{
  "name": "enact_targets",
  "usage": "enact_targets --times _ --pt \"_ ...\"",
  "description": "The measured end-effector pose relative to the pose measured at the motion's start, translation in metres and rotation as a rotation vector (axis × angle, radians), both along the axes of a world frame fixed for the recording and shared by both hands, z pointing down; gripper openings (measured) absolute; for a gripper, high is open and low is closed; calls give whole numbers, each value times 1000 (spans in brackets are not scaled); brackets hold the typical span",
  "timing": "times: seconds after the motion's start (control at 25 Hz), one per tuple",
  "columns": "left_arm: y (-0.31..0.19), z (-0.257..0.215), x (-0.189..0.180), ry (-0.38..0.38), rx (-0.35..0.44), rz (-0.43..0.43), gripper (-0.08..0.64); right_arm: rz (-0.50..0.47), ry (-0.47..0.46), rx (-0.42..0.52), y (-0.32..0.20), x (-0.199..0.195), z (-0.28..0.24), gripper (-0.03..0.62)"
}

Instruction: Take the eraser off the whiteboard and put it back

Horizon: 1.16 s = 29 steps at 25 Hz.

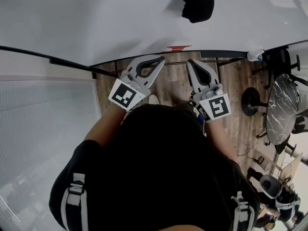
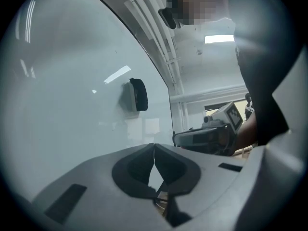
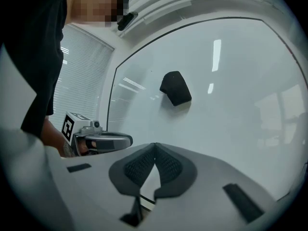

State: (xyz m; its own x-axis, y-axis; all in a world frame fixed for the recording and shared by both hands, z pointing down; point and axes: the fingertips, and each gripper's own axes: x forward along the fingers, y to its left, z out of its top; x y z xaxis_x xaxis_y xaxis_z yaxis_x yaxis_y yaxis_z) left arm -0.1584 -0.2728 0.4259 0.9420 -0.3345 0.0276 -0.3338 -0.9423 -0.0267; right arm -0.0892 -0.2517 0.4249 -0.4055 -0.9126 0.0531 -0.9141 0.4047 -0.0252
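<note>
Black eraser [image 1: 197, 6] clings to whiteboard [image 1: 96, 23]; left gripper [image 1: 160, 59] and right gripper [image 1: 189, 65] both closed, empty

The whiteboard [image 1: 96, 18] runs off the head view's top and both sides. Two things at its lower edge, a small red item [image 1: 179, 47] and a pale item [image 1: 255, 55], are too small to name. The person's torso [image 1: 159, 167] and the marker cubes [image 1: 126, 95] hide the hands. In the left gripper view, the right claw [image 2: 179, 138] shows only in part.

No readable text, labels or numbers
</note>
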Motion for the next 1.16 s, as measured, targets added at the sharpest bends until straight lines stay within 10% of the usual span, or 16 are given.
enact_targets --times 1.16 --pt "-4 0 -3 2 6 -14 5 14 24 -20 3 9 9 3"
